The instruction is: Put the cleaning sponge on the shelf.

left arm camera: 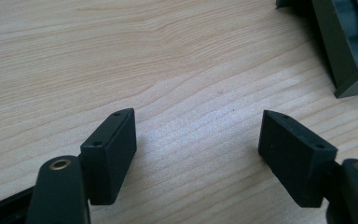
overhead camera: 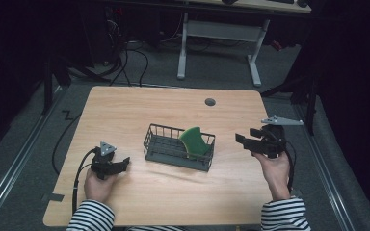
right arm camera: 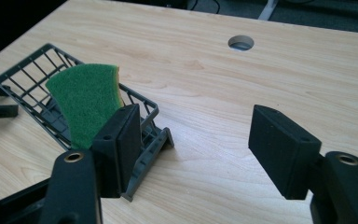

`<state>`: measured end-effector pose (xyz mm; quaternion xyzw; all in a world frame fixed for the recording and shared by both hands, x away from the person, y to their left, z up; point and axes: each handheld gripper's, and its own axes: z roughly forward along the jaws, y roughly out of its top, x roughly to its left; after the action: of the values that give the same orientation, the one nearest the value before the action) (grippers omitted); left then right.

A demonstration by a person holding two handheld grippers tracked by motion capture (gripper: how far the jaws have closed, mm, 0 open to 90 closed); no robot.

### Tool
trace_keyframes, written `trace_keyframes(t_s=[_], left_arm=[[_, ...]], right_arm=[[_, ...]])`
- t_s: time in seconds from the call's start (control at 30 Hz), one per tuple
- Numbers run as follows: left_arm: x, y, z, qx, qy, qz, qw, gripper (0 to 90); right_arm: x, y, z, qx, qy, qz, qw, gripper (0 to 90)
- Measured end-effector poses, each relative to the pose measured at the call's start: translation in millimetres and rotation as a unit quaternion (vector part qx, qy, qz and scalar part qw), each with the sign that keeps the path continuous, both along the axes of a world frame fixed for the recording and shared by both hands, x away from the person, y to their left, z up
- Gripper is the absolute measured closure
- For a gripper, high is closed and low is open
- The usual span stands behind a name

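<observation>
Upright, green sponge (overhead camera: 195, 140) in basket (overhead camera: 160, 150)

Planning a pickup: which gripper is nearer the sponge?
Right. The right gripper is just right of the sponge in the basket; the left gripper sits farther, across the basket.

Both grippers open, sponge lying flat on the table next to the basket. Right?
Not quite. The sponge is inside the wire basket, leaning on its end wall, as the high view shows. The left gripper and right gripper are indeed open.
</observation>
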<state>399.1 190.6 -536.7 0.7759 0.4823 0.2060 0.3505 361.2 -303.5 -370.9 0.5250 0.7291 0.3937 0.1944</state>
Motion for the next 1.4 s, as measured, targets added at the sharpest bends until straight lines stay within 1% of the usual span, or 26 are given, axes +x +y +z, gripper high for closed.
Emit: trace_keyframes(t_s=[0.1, 0.3, 0.43, 0.63, 0.77, 0.9, 1.07, 1.23, 1.4], left_arm=[[-0.1, 0.0, 0.1, 0.000, 0.001, 0.000, 1.0000, 28.2], [-0.5, 0.2, 0.1, 0.000, 0.001, 0.000, 1.0000, 28.2], [-0.6, 0.2, 0.1, 0.000, 0.001, 0.000, 1.0000, 28.2], [-0.6, 0.2, 0.1, 0.000, 0.001, 0.000, 1.0000, 28.2], [-0.6, 0.2, 0.1, 0.000, 0.001, 0.000, 1.0000, 28.2], [-0.6, 0.2, 0.1, 0.000, 0.001, 0.000, 1.0000, 28.1], [-0.6, 0.3, 0.0, -0.001, 0.000, 0.001, 1.0000, 28.1], [-0.6, 0.4, 0.0, -0.001, 0.000, 0.001, 1.0000, 28.2], [-0.6, 0.3, 0.0, -0.001, 0.000, 0.001, 1.0000, 27.8]], right_arm=[[-4.5, -7.0, -3.2, 0.004, 0.000, -0.007, 1.0000, 35.3], [-12.9, -21.5, -13.1, 0.020, 0.000, -0.024, 0.9995, 35.6], [-17.5, -27.4, -17.4, 0.026, -0.001, -0.029, 0.9993, 35.7], [-26.5, -36.5, -23.7, 0.028, -0.005, -0.033, 0.9990, 35.8], [-32.6, -42.4, -30.6, 0.035, -0.007, -0.041, 0.9985, 36.1], [-35.1, -44.8, -38.7, 0.032, -0.005, -0.041, 0.9986, 36.3], [-38.0, -46.3, -49.5, 0.040, 0.004, -0.047, 0.9981, 36.5], [-39.7, -47.0, -60.6, 0.036, 0.007, -0.044, 0.9983, 36.5], [-42.0, -48.8, -68.7, 0.042, 0.011, -0.046, 0.9980, 36.6]])
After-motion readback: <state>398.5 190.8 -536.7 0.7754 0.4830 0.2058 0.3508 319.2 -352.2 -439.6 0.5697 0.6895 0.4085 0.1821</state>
